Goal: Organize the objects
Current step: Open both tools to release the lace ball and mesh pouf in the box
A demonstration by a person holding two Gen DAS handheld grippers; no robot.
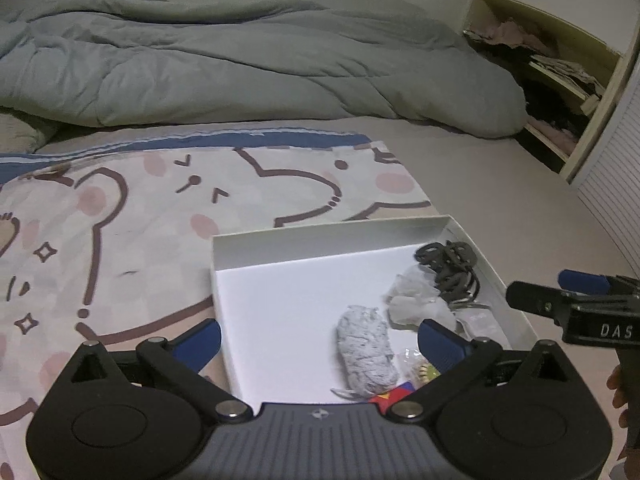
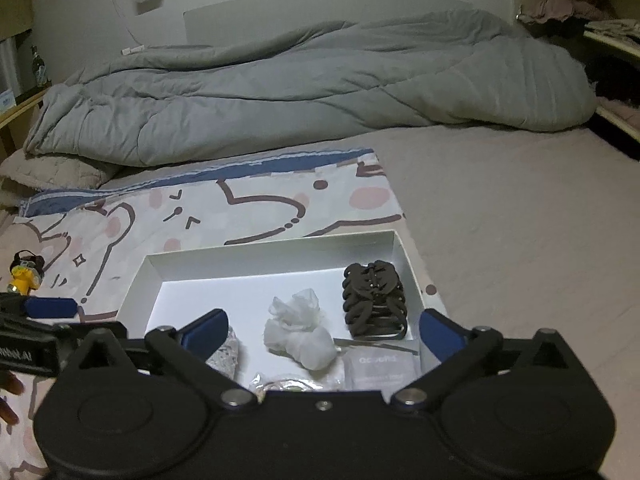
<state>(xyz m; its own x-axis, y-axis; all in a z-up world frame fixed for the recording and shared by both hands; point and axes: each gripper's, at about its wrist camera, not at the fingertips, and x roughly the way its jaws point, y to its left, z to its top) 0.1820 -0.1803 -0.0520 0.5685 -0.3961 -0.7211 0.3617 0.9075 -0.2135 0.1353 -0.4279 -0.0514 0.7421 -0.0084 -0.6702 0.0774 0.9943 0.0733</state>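
white box [image 2: 276,258] on the cartoon-print mat [image 1: 120,216], on the bed, near the mat's right edge. inside, toward the right half: black hair claw [image 2: 374,300] at far right, crumpled white tissue [image 2: 298,330] mid-floor, grey speckled cloth roll [image 1: 366,354] near the front, small clear packets by the front wall. left half of the box floor bare.

left gripper [image 1: 320,342] over the box front, jaws spread wide, nothing between them. right gripper [image 2: 322,332] likewise: jaws spread wide, empty, hovering over the box front.

one item outside the box: small yellow toy [image 2: 25,276] on the mat, left of the box, beside the left gripper as seen in the right wrist view.

judgement: toy likely next to go in. reach with left, approach from above, close across the body, not the dark top part. set down in the bare left half, clear of the wall. keep right gripper out of the path.

risk: toy small, may tip or slip.
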